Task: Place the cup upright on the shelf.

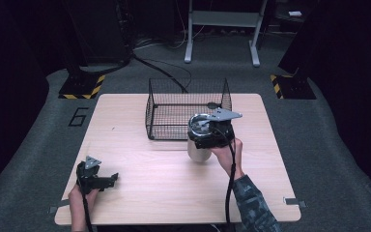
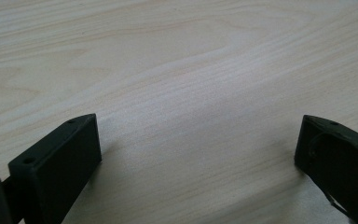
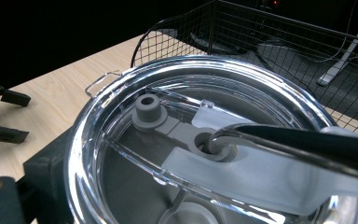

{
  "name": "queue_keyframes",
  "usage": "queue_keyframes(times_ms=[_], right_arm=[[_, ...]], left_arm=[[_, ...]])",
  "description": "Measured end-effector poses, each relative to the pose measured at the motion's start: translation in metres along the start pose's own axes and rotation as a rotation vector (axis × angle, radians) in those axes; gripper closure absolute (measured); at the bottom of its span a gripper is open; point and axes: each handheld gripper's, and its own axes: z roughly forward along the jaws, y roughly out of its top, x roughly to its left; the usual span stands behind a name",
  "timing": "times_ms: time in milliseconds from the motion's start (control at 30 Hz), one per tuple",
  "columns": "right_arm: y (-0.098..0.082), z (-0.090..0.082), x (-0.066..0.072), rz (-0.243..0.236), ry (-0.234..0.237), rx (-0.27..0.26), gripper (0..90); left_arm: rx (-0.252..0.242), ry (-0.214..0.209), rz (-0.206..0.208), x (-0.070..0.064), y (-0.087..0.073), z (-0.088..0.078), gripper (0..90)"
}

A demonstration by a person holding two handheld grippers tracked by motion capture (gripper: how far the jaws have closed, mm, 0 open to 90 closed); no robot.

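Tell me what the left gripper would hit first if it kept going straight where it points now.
Probably the table. The left gripper has its jaws wide apart and angled down at bare wood, with nothing between them. In the high view it points right, across open tabletop, well short of the tumbler; its exact tilt is unclear.

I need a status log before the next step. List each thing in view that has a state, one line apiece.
left gripper: open, low over bare table, holding nothing
right gripper: shut on tumbler
tumbler: upright beside the basket, clear lid on
tumbler lid: seated on the rim
wire basket: upright, empty
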Motion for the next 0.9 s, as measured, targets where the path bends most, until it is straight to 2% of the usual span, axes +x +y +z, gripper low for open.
queue_keyframes(times_ms=[500, 533, 767, 867, 900], right_arm=[[0.008, -0.007, -0.01, -0.001, -0.003, -0.003, 3.8], [0.01, -0.008, -0.01, 0.012, 0.0, -0.005, 3.8], [0.022, -0.012, -0.014, -0.007, 0.005, -0.019, 3.9], [0.029, -0.013, -0.014, 0.008, 0.003, -0.02, 3.9], [0.031, -0.014, -0.016, -0.004, 0.004, -0.025, 3.9]], left_arm=[[-0.004, 0.002, -0.001, 0.0, 0.0, 0.0, 0.3], [-0.003, 0.001, 0.001, 0.0, 0.0, 0.0, 0.3], [-0.004, 0.0, 0.001, 0.0, 0.0, 0.0, 0.3], [0.002, -0.002, 0.003, 0.0, 0.0, 0.0, 0.3], [-0.004, 0.002, 0.0, 0.0, 0.0, 0.0, 0.3]])
